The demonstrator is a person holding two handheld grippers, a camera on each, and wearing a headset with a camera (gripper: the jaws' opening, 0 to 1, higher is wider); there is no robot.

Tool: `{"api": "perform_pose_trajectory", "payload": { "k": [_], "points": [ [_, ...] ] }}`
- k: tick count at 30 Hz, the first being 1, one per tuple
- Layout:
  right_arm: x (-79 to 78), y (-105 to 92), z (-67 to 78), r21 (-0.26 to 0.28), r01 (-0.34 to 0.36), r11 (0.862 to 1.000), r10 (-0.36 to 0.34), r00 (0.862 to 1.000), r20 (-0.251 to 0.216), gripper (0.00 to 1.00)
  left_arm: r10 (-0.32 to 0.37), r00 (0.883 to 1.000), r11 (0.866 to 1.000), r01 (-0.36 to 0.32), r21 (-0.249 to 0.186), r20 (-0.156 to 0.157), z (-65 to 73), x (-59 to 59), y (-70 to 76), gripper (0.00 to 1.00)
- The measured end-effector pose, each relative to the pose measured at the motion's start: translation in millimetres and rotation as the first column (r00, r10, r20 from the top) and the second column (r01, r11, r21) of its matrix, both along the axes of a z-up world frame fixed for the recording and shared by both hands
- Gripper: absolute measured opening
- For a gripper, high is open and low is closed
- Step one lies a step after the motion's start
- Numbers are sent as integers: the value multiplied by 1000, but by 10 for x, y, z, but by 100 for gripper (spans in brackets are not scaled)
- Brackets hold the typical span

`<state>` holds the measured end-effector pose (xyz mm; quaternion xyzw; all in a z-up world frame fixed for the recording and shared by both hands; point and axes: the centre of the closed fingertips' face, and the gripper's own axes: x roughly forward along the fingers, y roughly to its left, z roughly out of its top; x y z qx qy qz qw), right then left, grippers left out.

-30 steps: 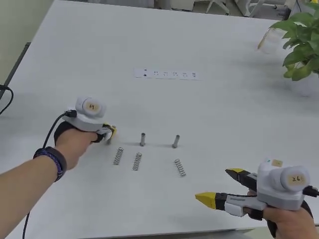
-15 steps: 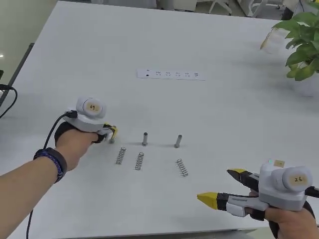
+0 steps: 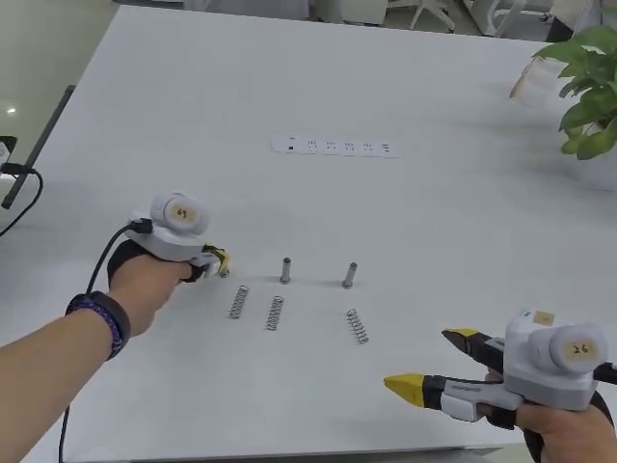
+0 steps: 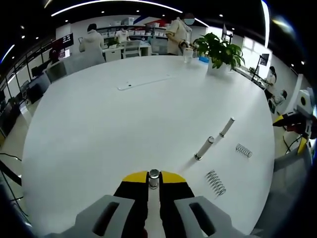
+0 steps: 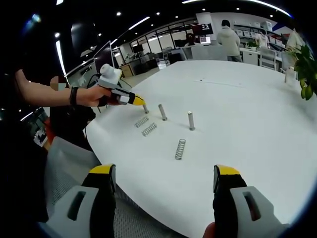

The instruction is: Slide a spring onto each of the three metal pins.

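There are three short grey metal pins. The left pin [image 4: 154, 173] stands on the white table [image 3: 193, 116]. It is pinched between the yellow tips of the left gripper [image 4: 154, 178], whose jaws are squeezed tight on it. The middle pin [image 3: 285, 270] and the right pin [image 3: 349, 275] stand upright on the table, apart from each other.

There are three thin wire springs too. They all lie flat on the table, just in front of the pins, on the person's side: the left spring [image 3: 238, 301], the middle spring [image 3: 275, 313] and the right spring [image 3: 358, 326]. None of the springs is on a pin yet.

The right gripper [image 3: 431, 359] is near the table's front edge, well apart from the springs. Its jaws are wide apart and empty.

Farther back lies one long white power strip [image 3: 337, 147]. At the far right, one green leafy plant [image 3: 588, 58] sits in a white pot [image 3: 590, 164].
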<state>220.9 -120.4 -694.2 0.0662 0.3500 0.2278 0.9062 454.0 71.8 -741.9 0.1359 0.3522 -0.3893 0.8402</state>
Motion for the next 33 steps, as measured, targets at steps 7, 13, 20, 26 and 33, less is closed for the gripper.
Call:
{"api": "perform_pose_trajectory", "payload": {
  "k": [7,13,20,26,33],
  "points": [
    [3,4,5,1,-2,1000,2,1000,2,80,-3,1000,1000,3,3,2,6,-27,4,0],
    [10,-5,3,0,-1,1000,1,1000,3,80,-7,1000,1000,7,5,4,6,-63,7,0],
    [4,5,0,1,-6,1000,6,1000,3,80,-11,1000,1000,11,9,8,4,-85,11,0],
    [0,16,-1,1,-8,1000,8,1000,2,80,-11,1000,1000,11,4,14,3,-95,11,0],
    [4,26,-5,2,-11,1000,11,1000,0,80,-15,1000,1000,15,6,15,2,-96,6,0]
  ]
}}
